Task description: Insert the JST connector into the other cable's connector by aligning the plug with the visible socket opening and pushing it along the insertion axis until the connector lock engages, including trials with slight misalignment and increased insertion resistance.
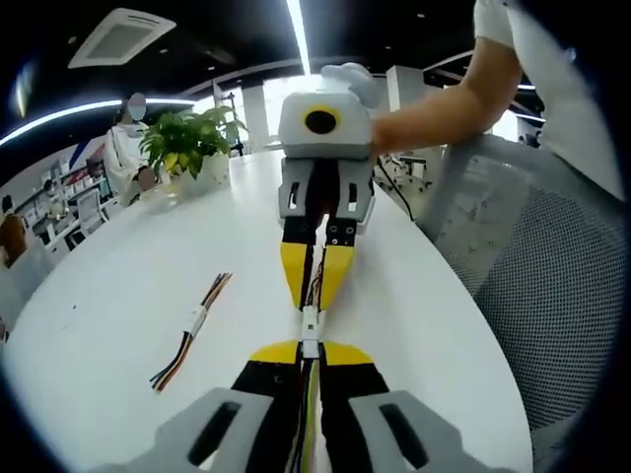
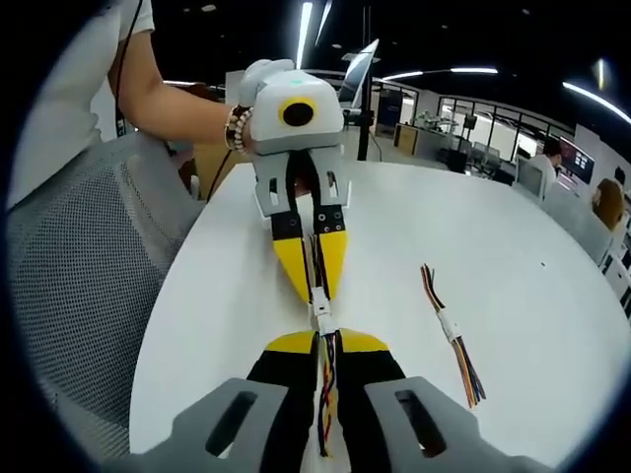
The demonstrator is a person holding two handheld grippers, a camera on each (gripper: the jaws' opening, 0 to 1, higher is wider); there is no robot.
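Your left claw (image 1: 310,357) and right claw (image 2: 324,347) met tip to tip above the white tabletop (image 1: 118,296), each clamped on its own cable. The white JST connector (image 1: 311,323) sat between the yellow jaw tips, its two halves touching; whether the lock had engaged could not be told. A spare joined cable pair (image 2: 451,333) lay flat on the tabletop, well apart to the side. A potted plant (image 1: 190,141) stood at the far edge.
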